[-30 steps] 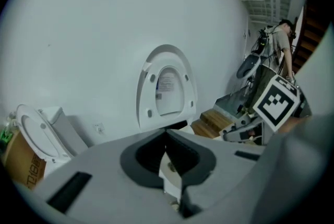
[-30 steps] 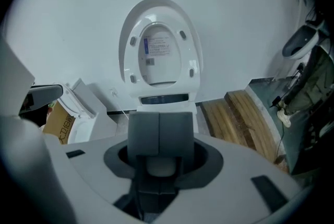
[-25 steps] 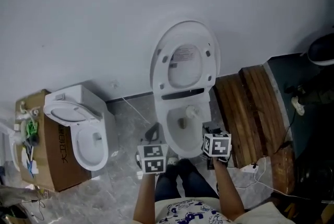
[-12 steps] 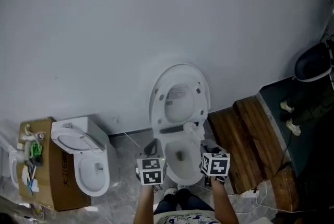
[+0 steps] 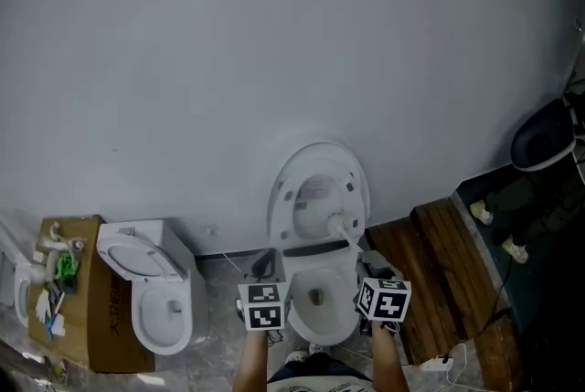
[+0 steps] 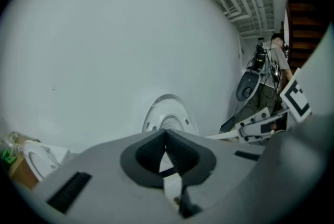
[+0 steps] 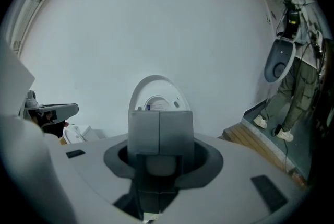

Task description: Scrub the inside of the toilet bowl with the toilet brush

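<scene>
Toilet (image 5: 297,312), lid raised. Right gripper (image 5: 370,264): jaws clamped on toilet brush (image 5: 339,223), its head near the lid. Left gripper (image 5: 267,270): jaws closed together, empty.

Nothing legible from here. A printed label (image 5: 315,192) sits inside the raised toilet lid (image 5: 320,154), and red print marks the cardboard box (image 5: 102,326), both too small to read.

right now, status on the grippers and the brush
Left gripper shut, empty. Right gripper shut on the toilet brush. Brush head up in front of the raised lid, not in the toilet bowl. Bowl open, nothing blocking it.
</scene>
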Available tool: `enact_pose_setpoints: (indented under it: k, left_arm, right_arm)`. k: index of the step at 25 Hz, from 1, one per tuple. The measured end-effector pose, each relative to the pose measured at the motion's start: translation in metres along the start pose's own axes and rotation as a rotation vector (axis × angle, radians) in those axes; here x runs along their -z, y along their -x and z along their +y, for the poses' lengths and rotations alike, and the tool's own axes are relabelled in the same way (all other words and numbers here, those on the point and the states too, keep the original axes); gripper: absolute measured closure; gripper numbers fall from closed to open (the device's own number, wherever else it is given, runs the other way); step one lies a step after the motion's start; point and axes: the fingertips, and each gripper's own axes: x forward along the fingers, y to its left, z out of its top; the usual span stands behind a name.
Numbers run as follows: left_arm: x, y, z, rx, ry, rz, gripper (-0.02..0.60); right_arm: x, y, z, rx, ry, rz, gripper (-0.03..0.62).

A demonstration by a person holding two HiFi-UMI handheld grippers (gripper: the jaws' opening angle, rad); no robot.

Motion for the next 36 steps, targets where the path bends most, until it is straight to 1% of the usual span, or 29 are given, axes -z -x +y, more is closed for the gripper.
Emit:
enact_pose_setpoints:
  k: [4, 13, 36]
  left_arm:
    - [-0.003, 0.007, 0.003, -0.013, 0.005, -0.013, 0.580]
    - [-0.007, 0.007, 0.009, -0.024, 0.004, -0.018, 0.578]
    - [-0.013, -0.009, 0.011, -0.008, -0.011, -0.016, 0.580]
  right_arm:
    - [-0.007, 0.007, 0.003, -0.003, 0.010, -0.026, 0.422]
    - [-0.011, 0.004, 0.009, -0.011, 0.023, -0.032, 0.422]
    - [-0.026, -0.006, 0.001, 0.018, 0.044, -0.055, 0.422]
